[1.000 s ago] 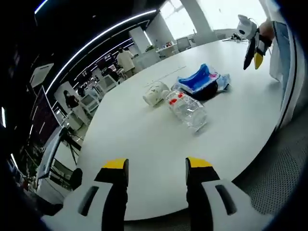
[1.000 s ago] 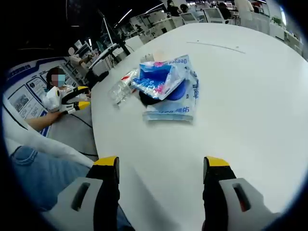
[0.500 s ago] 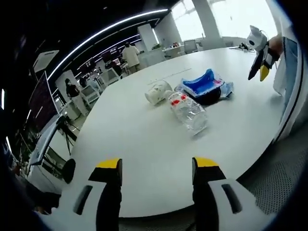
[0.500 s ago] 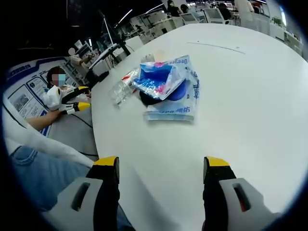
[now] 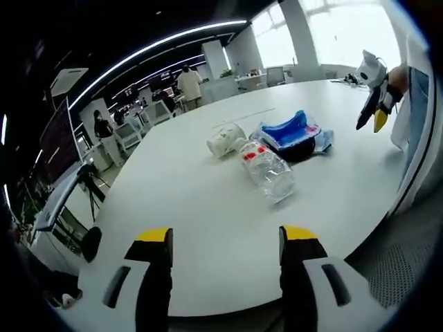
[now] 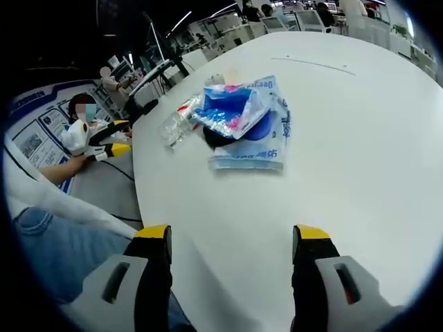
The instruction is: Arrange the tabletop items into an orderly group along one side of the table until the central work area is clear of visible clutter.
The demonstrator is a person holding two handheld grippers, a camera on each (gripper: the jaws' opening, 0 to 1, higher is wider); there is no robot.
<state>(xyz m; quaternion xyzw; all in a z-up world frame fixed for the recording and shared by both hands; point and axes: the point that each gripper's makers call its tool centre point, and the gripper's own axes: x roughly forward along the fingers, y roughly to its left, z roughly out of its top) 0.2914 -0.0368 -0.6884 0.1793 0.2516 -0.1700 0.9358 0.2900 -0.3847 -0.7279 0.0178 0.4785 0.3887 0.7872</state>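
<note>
On the white round table [image 5: 208,207] lie a clear plastic bottle [image 5: 268,166] on its side, a white cup [image 5: 224,140] tipped over behind it, and blue-and-white plastic packets [image 5: 294,129] over a dark blue round thing. My left gripper [image 5: 221,238] is open near the table's edge, well short of the bottle. My right gripper [image 6: 234,235] is open over the table [image 6: 346,138], short of the packets [image 6: 246,117] and the bottle [image 6: 176,124]. The right gripper [image 5: 374,104] shows at the far right of the left gripper view; the left gripper [image 6: 104,138] shows at the left of the right gripper view.
Desks, chairs and monitors fill the office behind the table, with people [image 5: 185,84] standing there. A tripod [image 6: 159,52] stands beyond the table's far edge. My jeans-clad leg [image 6: 48,242] is at the lower left. A thin line [image 6: 315,66] lies on the far tabletop.
The left gripper view has shifted and levelled, so the left hand has moved a little. The right gripper view crept slightly closer. The items on the table have not moved.
</note>
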